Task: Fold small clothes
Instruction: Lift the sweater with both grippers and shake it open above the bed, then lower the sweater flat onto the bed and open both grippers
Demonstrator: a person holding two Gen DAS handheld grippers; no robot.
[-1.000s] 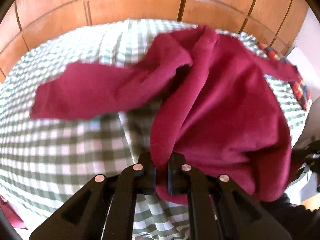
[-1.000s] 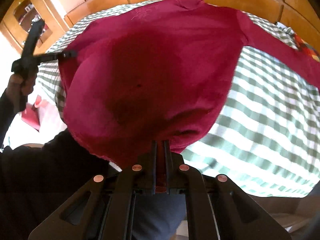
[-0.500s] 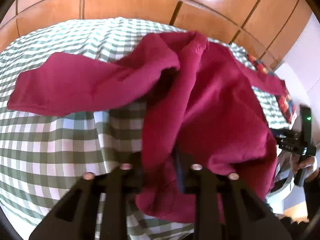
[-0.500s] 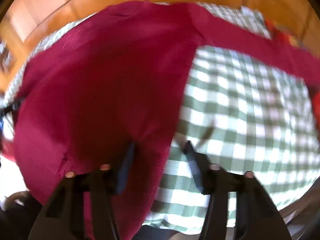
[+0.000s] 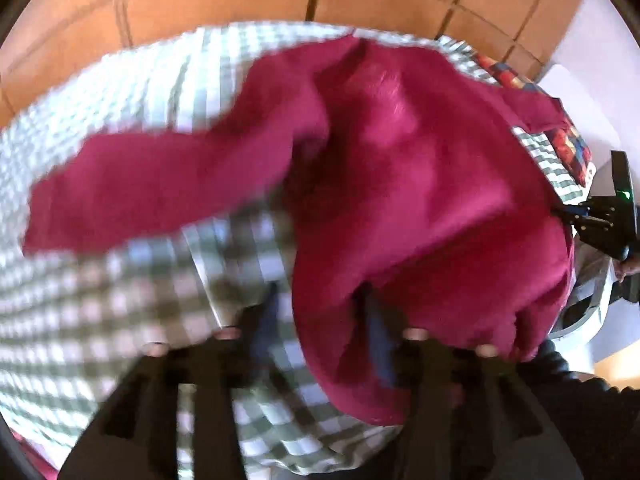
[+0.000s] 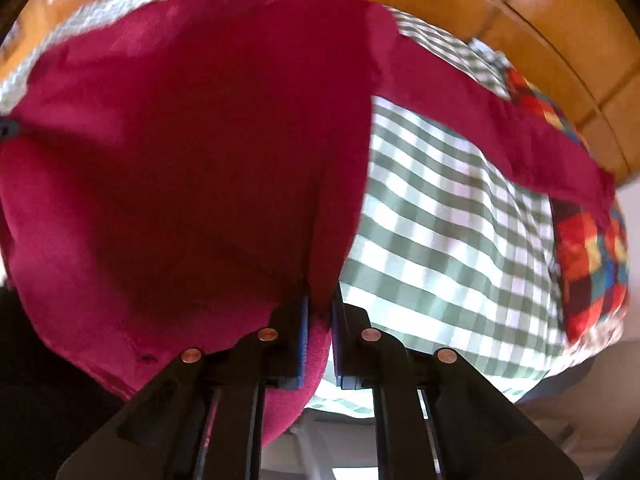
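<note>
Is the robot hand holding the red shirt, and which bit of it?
The right gripper is shut on the red shirt, pinching its bottom edge. The left gripper looks open, with the shirt draped between its fingers, though that picture is blurry.

Right claw [image 6: 318, 334]: black angular arms, blue finger pads [image 6: 303, 340], copper rivets. Black sleeve [image 5: 580, 412].

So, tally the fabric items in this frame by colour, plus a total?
Crimson red garment: 1
Green-and-white checked cloth covering the surface: 1
Multicoloured patchwork piece at the far right edge: 1
Total: 3
</note>
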